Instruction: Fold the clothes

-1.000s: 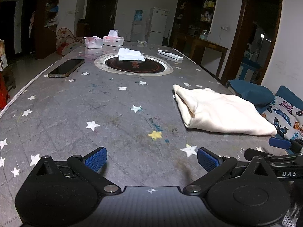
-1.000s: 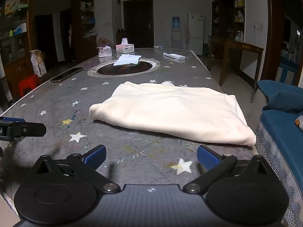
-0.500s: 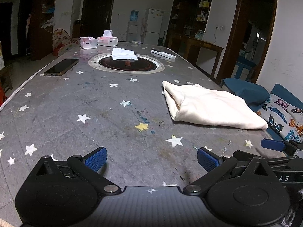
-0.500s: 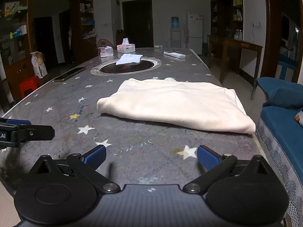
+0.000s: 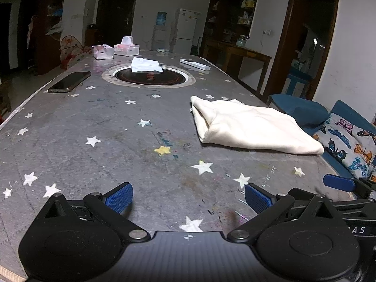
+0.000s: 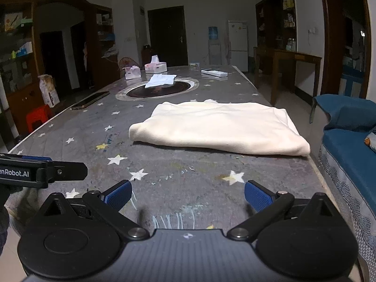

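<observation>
A cream garment (image 5: 249, 127), folded into a flat rectangle, lies on the grey star-patterned table (image 5: 112, 129) near its right edge; it also shows in the right wrist view (image 6: 218, 127). My left gripper (image 5: 188, 197) is open and empty, low over the table's near end, well short of the garment. My right gripper (image 6: 188, 196) is open and empty, also short of it. The right gripper's finger (image 5: 338, 183) shows at the left view's right edge. The left gripper's body (image 6: 42, 171) shows at the right view's left edge.
A phone (image 5: 69, 82) lies at the left. A round hotplate (image 5: 150, 77) with a white tissue (image 5: 145, 64) sits mid-table. Two tissue boxes (image 5: 125, 47) and a remote (image 5: 195, 64) stand farther back. A blue sofa (image 6: 347, 141) borders the table's right edge.
Both grippers have pulled back toward the table's near end and away from the folded garment, staying open and empty. The garment has not moved.
</observation>
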`<action>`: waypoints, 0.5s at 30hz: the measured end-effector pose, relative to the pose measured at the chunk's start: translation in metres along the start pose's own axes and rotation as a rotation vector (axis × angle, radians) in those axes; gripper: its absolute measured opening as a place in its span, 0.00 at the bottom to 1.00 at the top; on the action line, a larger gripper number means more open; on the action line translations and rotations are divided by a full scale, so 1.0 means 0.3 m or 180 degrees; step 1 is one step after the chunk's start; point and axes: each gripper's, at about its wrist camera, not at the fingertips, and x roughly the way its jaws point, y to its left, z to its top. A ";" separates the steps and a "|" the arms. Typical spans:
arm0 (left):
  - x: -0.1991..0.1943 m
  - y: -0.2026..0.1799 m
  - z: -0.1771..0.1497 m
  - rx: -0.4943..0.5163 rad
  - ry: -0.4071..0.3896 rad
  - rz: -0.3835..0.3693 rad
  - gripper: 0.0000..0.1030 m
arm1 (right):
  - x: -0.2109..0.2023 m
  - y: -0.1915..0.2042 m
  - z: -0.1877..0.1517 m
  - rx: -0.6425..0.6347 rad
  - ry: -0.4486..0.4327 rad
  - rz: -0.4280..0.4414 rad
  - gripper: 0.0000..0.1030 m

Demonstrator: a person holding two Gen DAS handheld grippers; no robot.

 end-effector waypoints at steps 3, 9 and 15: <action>0.000 -0.007 -0.004 0.0015 0.0005 -0.0011 1.00 | -0.005 -0.005 -0.009 0.0032 -0.0002 -0.0004 1.00; -0.005 -0.022 -0.013 0.0041 0.0013 -0.0029 1.00 | -0.015 -0.002 -0.020 0.0032 -0.0008 -0.0001 1.00; -0.013 -0.031 -0.015 0.0056 0.0002 -0.0047 1.00 | -0.024 0.003 -0.021 0.0030 -0.0019 -0.0014 1.00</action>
